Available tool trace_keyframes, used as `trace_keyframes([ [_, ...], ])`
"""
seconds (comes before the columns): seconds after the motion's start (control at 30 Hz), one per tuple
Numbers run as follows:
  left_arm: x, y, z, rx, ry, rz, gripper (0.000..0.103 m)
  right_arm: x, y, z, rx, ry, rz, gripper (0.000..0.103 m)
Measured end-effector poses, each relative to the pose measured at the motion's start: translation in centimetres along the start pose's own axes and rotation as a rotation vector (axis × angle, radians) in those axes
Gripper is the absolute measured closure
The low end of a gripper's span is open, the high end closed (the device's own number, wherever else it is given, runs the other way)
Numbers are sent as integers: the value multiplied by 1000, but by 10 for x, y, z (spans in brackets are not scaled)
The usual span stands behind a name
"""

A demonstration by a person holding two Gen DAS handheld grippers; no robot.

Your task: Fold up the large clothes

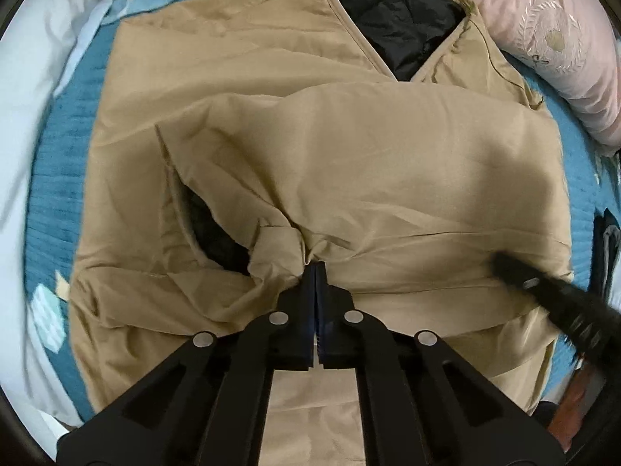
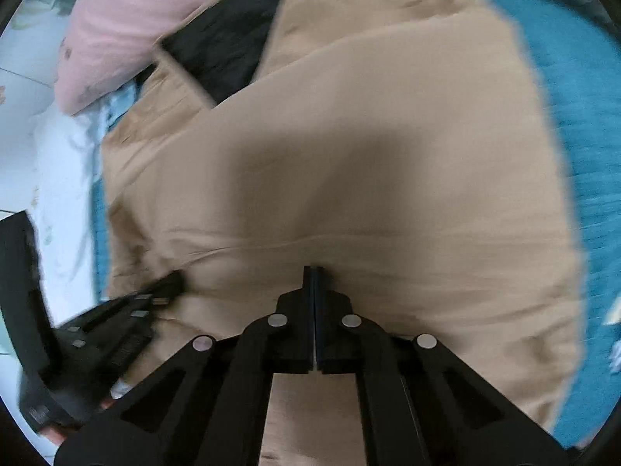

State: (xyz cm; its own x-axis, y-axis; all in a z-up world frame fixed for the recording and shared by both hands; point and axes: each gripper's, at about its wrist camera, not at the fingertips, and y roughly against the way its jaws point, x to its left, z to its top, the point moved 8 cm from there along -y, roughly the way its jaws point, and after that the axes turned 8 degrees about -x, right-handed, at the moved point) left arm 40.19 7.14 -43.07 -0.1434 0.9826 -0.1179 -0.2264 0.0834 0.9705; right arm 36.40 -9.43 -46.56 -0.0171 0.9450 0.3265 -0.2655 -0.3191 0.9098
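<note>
Tan padded jacket with black quilted lining (image 1: 349,163) lies partly folded on teal bedspread (image 1: 58,178), left gripper (image 1: 317,268) clamped on bunched fabric, right gripper (image 2: 313,270) closed with tips pressed into fabric, pink pillow (image 1: 543,39) behind.

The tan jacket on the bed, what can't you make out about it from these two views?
- Left wrist view: the tan jacket has its near hem hidden behind the left gripper.
- Right wrist view: motion blur smears the jacket's edges; the right gripper covers its near part.
- Black quilted lining: cut off by the frame's top edge.
</note>
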Motion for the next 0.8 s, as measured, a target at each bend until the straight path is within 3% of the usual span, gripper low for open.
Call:
trace_keyframes([
  [0.1,2,2,3,-2,10,8,100,-35,17,6,-9,-54,-39,103],
  [0.2,7,0,1,-13,28,0,100,-81,31,13,-44,-95,-174,103],
  [0.33,14,-7,-6,-25,64,-15,100,-110,15,6,0,-205,-117,103],
  [0.47,12,7,-5,-19,36,8,100,-101,24,11,-20,-158,-170,101],
  [0.53,9,17,-2,-28,39,-12,100,-87,35,17,-47,-174,-120,102],
  [0.67,-1,40,14,-63,109,-160,100,-51,54,40,-112,-188,29,102],
  [0.8,2,44,43,-91,129,-148,100,-1,43,53,-109,-122,95,101],
])
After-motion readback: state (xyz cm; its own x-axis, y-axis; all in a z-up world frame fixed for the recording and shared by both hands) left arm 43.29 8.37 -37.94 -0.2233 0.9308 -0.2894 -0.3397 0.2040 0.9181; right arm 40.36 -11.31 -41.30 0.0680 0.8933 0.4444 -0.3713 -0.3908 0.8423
